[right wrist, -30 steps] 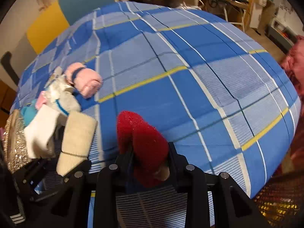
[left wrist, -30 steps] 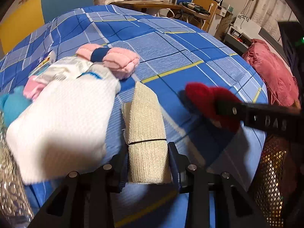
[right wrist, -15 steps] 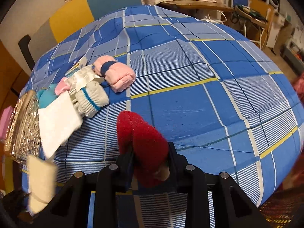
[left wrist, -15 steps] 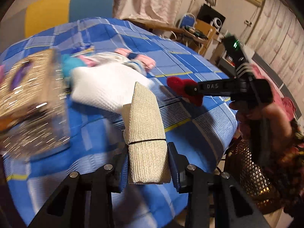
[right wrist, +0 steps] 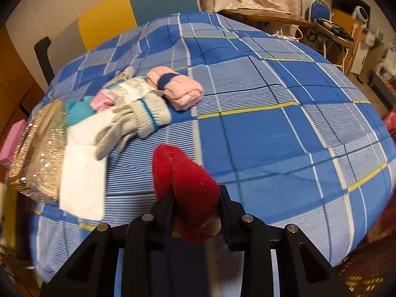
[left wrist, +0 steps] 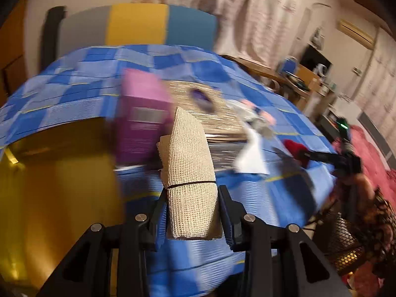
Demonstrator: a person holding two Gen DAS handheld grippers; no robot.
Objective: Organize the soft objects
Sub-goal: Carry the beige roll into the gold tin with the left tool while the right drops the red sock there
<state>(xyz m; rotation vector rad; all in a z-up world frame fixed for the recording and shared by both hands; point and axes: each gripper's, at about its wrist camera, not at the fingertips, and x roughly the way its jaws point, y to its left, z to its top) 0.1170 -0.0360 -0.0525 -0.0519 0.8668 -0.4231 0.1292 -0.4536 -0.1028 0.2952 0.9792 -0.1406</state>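
My left gripper (left wrist: 191, 212) is shut on a beige mesh cloth roll (left wrist: 189, 173) bound by a thin black band, held above the bed's near-left corner. My right gripper (right wrist: 195, 205) is shut on a red fuzzy sock (right wrist: 185, 175) above the blue plaid bedspread (right wrist: 272, 123); the sock also shows in the left wrist view (left wrist: 295, 148). On the bed lie a pink rolled towel with a blue band (right wrist: 178, 89), grey knit gloves (right wrist: 138, 118), a white cloth (right wrist: 83, 173), a teal item (right wrist: 79, 110) and a small pink item (right wrist: 100, 100).
A glittery gold bag (right wrist: 39, 148) lies at the bed's left edge, with a purple box (left wrist: 143, 118) beside it. A yellow and blue headboard (right wrist: 138, 12) stands behind. A desk and chair (right wrist: 329, 24) are at the far right. A mesh basket (left wrist: 346, 247) stands by the bed's right side.
My left gripper has swung left with the mesh roll, bringing the purple box and gold bag into its view. My right gripper stays over the bed, lifting slightly with the red sock.
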